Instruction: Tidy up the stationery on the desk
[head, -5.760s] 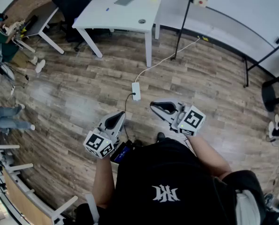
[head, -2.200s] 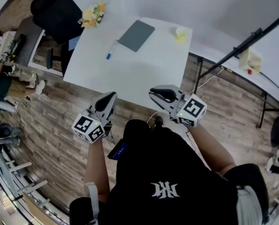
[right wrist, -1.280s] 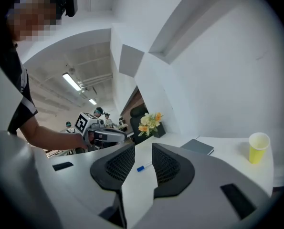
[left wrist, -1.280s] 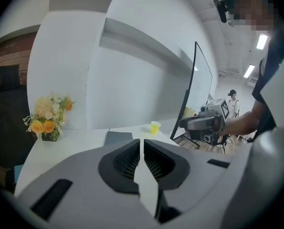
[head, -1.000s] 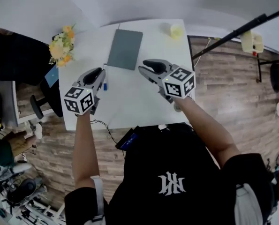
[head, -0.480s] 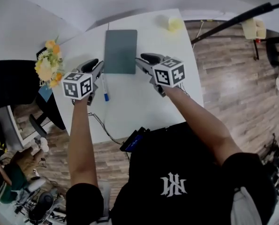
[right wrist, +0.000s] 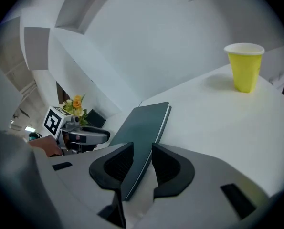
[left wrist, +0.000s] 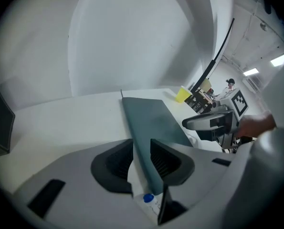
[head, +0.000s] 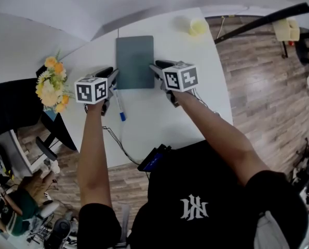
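A dark grey-green notebook (head: 134, 61) lies flat on the white desk (head: 164, 118). A white marker pen with a blue cap (head: 119, 107) lies by its near left corner. My left gripper (head: 110, 74) is low at the notebook's left edge, open; its jaws have just been opening, and the notebook's edge (left wrist: 153, 123) shows between them untouched, with the pen's cap (left wrist: 149, 200) just below. My right gripper (head: 157, 66) is at the notebook's right edge, open, jaws also just opening, with the notebook's corner (right wrist: 144, 128) between them, not gripped.
A yellow paper cup (head: 198, 26) stands at the desk's far right. A bunch of orange and yellow flowers (head: 51, 84) sits at the left edge. A thin cable (head: 115, 141) hangs off the near side. Wooden floor lies to the right.
I have come up to the desk from across the room. Over the last second both grippers dropped toward the desk and closed in on the notebook's two sides.
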{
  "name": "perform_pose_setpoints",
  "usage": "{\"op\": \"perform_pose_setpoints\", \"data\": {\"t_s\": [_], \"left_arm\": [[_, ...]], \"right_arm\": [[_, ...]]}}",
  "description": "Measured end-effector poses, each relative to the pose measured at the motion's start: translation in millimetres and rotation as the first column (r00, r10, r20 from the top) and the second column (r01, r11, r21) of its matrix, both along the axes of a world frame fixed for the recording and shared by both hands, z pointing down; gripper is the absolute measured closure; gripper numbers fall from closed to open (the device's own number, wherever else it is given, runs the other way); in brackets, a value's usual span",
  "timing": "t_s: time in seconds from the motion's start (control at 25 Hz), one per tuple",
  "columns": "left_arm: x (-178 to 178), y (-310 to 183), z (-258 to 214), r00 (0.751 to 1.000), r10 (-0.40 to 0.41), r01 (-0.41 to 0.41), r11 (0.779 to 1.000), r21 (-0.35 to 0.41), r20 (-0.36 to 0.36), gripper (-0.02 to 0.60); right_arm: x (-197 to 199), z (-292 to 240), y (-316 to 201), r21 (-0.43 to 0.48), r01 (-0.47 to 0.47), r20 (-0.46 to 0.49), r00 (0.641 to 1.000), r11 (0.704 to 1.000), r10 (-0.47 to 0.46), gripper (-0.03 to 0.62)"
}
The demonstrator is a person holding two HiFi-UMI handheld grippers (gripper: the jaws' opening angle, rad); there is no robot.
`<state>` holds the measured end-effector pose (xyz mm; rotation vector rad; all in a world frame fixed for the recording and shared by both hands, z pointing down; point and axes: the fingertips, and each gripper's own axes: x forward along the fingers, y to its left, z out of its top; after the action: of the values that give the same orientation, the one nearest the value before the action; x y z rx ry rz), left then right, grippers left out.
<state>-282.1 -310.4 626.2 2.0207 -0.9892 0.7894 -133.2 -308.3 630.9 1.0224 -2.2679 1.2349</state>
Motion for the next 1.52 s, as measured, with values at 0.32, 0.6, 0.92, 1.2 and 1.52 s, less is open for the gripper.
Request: {"op": "perform_pose_setpoints", "data": {"t_s": [0.32, 0.6, 0.92, 1.2, 1.52], "left_arm": [[5, -5, 6, 1.000, 0.013, -0.013, 0.999, -0.036, -0.003, 0.468], [12, -1, 18, 1.000, 0.020, -0.018, 0.996, -0.087, 0.015, 0.466], [14, -2, 17, 1.000, 0.002, 0.000, 0.995, -0.099, 0.012, 0.479], [20, 9, 17, 1.000, 0.006, -0.004, 0.994, -0.109, 0.020, 0.485], [45, 48, 16, 0.994, 0.076, -0.063, 0.985, -0.159, 0.080, 0.487]], "right_arm": [[-2, 14, -2, -0.051, -0.018, -0.055, 0.998, 0.999, 0.015, 0.462], [-5, 17, -5, -0.062, -0.013, -0.086, 0.996, 0.998, 0.008, 0.464], [-4, 18, -6, -0.062, -0.007, -0.103, 0.995, 0.998, 0.000, 0.476], [1, 17, -2, -0.069, 0.028, -0.112, 0.993, 0.997, -0.035, 0.488], [22, 17, 26, -0.066, 0.113, -0.139, 0.983, 0.991, -0.122, 0.488]]}}
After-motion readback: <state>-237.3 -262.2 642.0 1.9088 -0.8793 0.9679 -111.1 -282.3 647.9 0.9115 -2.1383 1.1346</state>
